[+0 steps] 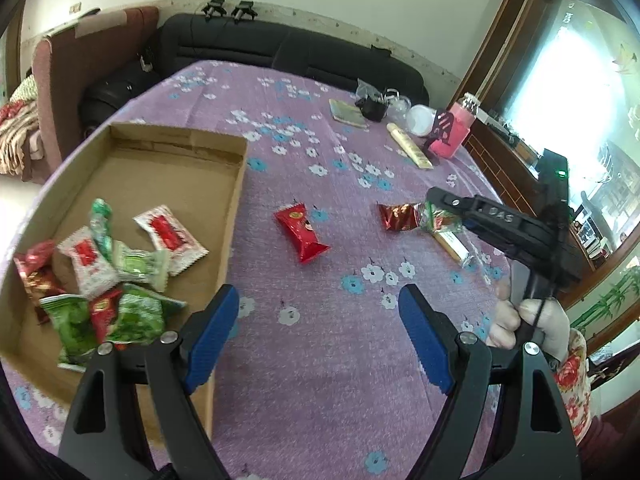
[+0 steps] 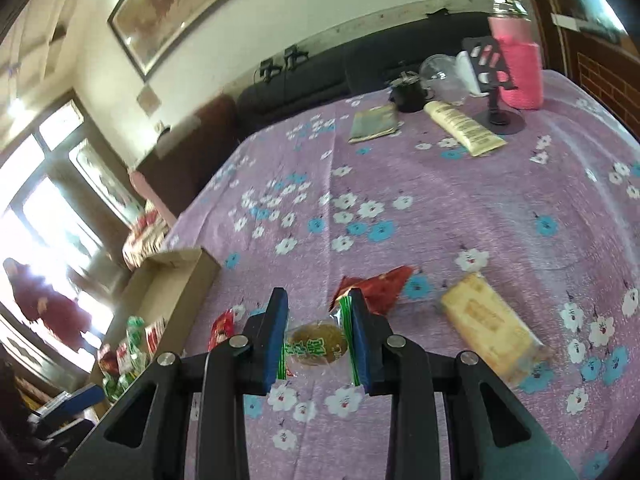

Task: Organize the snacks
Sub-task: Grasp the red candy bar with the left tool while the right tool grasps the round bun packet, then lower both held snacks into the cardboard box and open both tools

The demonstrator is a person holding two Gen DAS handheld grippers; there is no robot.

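Note:
A shallow cardboard box [image 1: 236, 184] at the left holds several red, white and green snack packets [image 1: 100, 276]; it also shows in the right wrist view [image 2: 168, 280]. My left gripper [image 1: 320, 328] is open and empty, beside the box's near right corner. A red packet [image 1: 300, 232] lies on the cloth ahead of it. My right gripper [image 2: 318, 336] is shut on a green-edged clear snack packet [image 2: 316, 344]; it shows from outside in the left wrist view [image 1: 436, 208]. A dark red packet [image 2: 380, 284] and a wrapped biscuit pack [image 2: 488, 324] lie beside it.
A purple flowered tablecloth [image 1: 340, 140] covers the table. At the far side stand a pink bottle [image 2: 518, 64], a black phone stand [image 2: 496, 80], a cream tube [image 2: 464, 124], a flat green packet [image 2: 374, 122] and a black cup [image 2: 408, 92]. A black sofa [image 1: 280, 48] lies behind.

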